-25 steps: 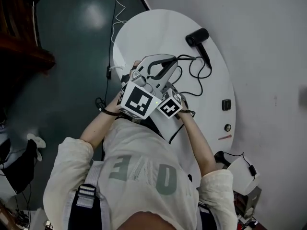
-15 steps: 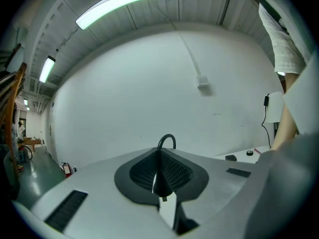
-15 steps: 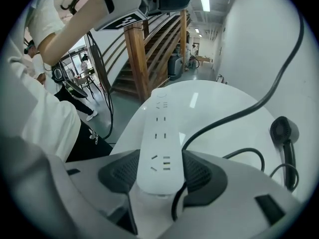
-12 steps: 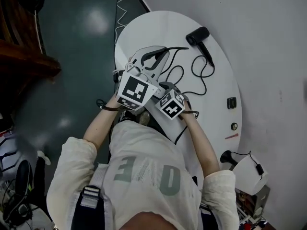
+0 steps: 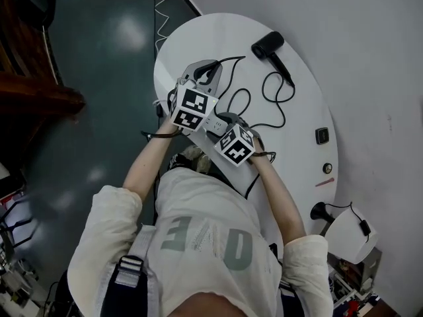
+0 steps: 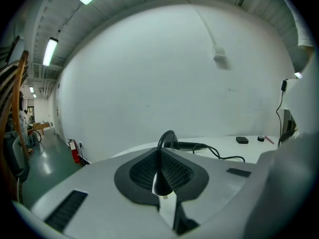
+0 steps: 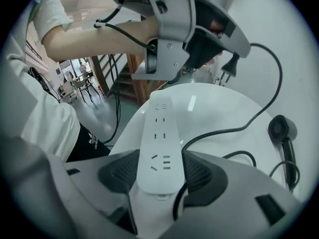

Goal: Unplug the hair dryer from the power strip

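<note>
On the white oval table lies the black hair dryer, its cord looping toward me. My left gripper is shut on the dryer's black plug, held in the air. In the right gripper view the plug hangs with bare prongs, clear of the strip. My right gripper is shut on the near end of the white power strip, which lies along the table with empty sockets. The left gripper hovers above the strip's far end.
A small black box, a round knob and a red pen lie at the table's right side by the white wall. A white device stands at the near right. Dark floor and a wooden staircase lie left.
My left gripper has sunk toward the table and shifted left with the plug, and the cord followed. The right gripper and the strip stayed put.
</note>
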A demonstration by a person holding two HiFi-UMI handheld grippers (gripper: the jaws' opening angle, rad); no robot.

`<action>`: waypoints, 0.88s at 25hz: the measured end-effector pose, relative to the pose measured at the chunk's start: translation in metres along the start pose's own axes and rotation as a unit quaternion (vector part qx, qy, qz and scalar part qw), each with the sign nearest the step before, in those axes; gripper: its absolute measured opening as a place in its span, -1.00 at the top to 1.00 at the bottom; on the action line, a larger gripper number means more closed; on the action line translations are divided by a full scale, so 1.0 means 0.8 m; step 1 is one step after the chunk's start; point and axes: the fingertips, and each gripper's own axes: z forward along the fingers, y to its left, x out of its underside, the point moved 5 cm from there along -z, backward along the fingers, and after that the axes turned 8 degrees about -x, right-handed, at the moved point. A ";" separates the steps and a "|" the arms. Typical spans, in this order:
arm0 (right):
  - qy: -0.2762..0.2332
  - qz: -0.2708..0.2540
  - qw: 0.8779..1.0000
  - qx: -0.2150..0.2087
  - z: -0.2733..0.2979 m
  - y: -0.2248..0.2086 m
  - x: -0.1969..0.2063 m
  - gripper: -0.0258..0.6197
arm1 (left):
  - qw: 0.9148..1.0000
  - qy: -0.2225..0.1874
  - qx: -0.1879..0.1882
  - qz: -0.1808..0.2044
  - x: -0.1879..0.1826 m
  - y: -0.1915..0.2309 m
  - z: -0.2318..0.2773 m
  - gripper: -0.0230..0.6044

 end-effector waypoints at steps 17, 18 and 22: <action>-0.005 0.004 1.000 -0.001 -0.001 -0.001 0.001 0.10 | 0.990 0.109 0.019 -0.086 0.088 0.001 0.040 0.68; -0.006 0.004 1.000 -0.001 -0.001 -0.001 0.001 0.10 | 0.990 0.107 0.021 -0.089 0.086 0.001 0.039 0.60; -0.007 0.004 1.000 0.000 -0.001 -0.001 0.001 0.10 | 0.990 0.098 0.023 -0.095 0.081 -0.003 0.037 0.40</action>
